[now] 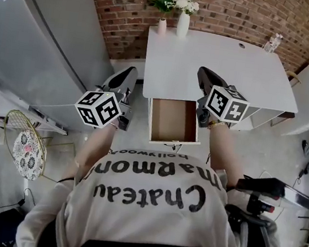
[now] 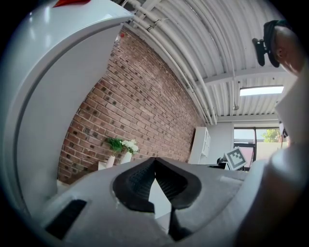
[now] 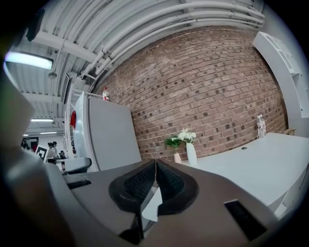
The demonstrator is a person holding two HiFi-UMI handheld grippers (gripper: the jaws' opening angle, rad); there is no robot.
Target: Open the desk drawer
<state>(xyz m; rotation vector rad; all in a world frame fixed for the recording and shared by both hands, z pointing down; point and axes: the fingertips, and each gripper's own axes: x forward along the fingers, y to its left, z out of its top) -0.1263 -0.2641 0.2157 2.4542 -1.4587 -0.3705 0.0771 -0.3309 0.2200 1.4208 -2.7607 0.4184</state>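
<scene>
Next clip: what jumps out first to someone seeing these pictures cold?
The open drawer stands out first, pulled from the front of the white desk, its brown bottom bare. The left gripper and right gripper hang at either side of it, both with jaws shut on nothing. A white vase of flowers stands at the desk's back edge, by the brick wall.

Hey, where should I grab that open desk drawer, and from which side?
Probably the small dark handle at the middle of the drawer's front panel, approached from the person's side. The drawer stands pulled out of the white desk with that panel nearest the person, and the handle juts from it.
</scene>
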